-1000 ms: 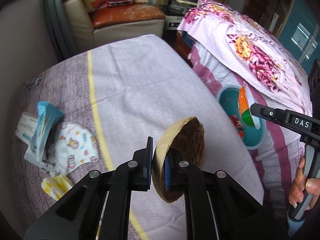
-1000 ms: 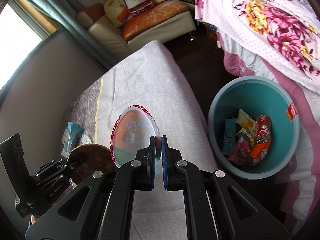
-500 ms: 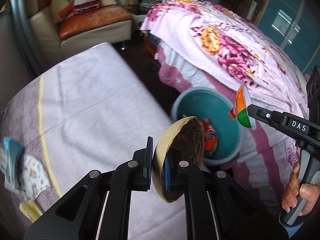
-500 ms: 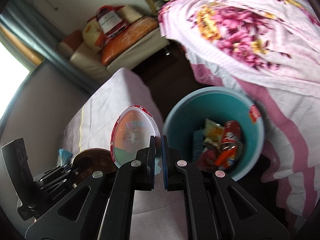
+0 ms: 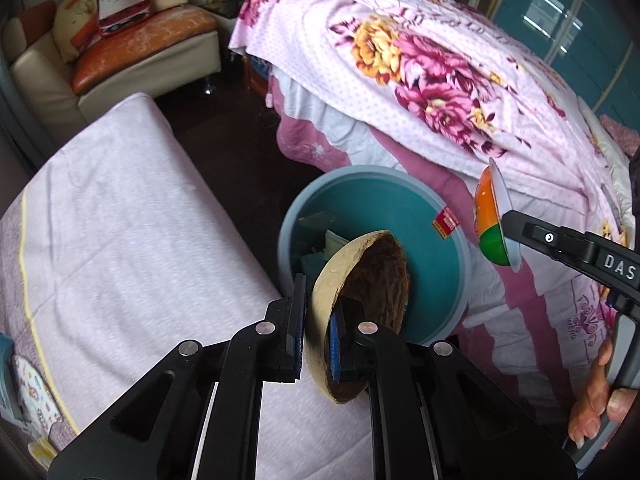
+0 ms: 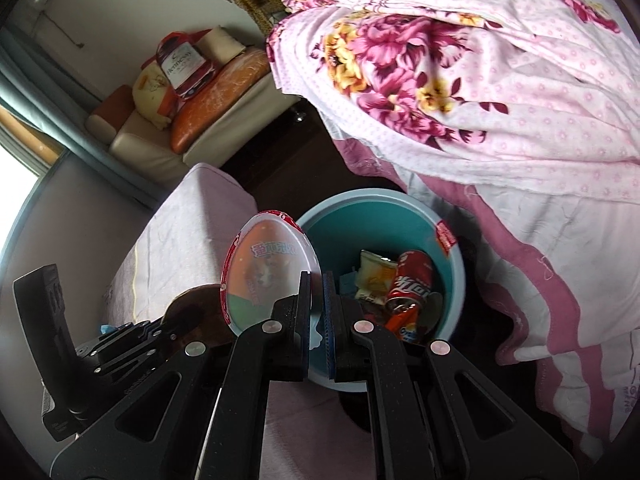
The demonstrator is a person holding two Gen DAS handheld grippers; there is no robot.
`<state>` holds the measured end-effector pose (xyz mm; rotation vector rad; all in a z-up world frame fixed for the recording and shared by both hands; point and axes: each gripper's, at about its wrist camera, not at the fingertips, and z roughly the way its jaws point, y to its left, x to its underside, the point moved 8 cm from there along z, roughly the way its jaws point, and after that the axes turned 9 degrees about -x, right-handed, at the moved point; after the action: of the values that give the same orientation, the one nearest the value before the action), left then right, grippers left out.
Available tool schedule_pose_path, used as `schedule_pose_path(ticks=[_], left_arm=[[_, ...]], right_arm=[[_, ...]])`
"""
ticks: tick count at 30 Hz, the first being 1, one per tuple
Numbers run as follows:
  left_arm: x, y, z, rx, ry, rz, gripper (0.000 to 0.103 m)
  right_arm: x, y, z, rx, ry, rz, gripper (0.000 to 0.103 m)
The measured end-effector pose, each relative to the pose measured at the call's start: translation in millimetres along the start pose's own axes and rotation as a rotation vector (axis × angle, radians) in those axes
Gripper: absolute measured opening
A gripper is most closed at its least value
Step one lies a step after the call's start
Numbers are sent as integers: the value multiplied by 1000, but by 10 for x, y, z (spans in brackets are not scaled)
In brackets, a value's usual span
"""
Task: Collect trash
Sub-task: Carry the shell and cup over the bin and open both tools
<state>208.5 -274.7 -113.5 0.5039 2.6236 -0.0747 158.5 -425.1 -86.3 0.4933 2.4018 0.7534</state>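
Coconut shell half (image 5: 362,304): tan smooth outside, dark fibrous hollow, rim pinched in the left gripper (image 5: 318,336), held over the teal bin (image 5: 444,276). Egg-shaped plastic capsule (image 6: 270,276): printed foil face, orange-and-green body, flange clamped in the right gripper (image 6: 317,312) beside the bin, which holds a red can (image 6: 412,284) and wrappers.

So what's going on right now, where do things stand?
Left gripper shut on coconut shell. Right gripper shut on egg-shaped package. Both near the teal bin, nothing dropped yet. Nothing in the way.
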Motion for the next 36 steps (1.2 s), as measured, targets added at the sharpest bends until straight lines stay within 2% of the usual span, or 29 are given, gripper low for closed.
schedule_pose_path(ticks=[7, 10, 13, 17, 21, 24, 30, 33, 35, 36], left_arm=[[49, -188, 269, 2, 52, 36, 12], [99, -231, 358, 15, 79, 44, 18], [128, -220, 382, 15, 81, 37, 29], [121, -153, 272, 17, 51, 15, 59], [131, -52, 136, 25, 29, -17, 77], [168, 37, 42, 31, 16, -48, 83], [275, 170, -40, 41, 22, -80, 87], [321, 239, -52, 42, 26, -93, 88], [349, 281, -61, 48, 29, -105, 88], [359, 299, -64, 49, 30, -110, 88]], right_arm=[[2, -147, 42, 27, 14, 23, 6], [16, -178, 74, 34, 24, 26, 6], [15, -181, 112, 36, 31, 27, 6], [43, -166, 164, 39, 40, 23, 6], [63, -146, 195, 47, 49, 20, 6], [87, -119, 221, 59, 60, 14, 6], [136, -64, 297, 74, 89, 4, 6], [165, -23, 358, 81, 110, 0, 11], [178, -1, 385, 88, 116, -4, 20], [188, 11, 396, 95, 116, -7, 34]])
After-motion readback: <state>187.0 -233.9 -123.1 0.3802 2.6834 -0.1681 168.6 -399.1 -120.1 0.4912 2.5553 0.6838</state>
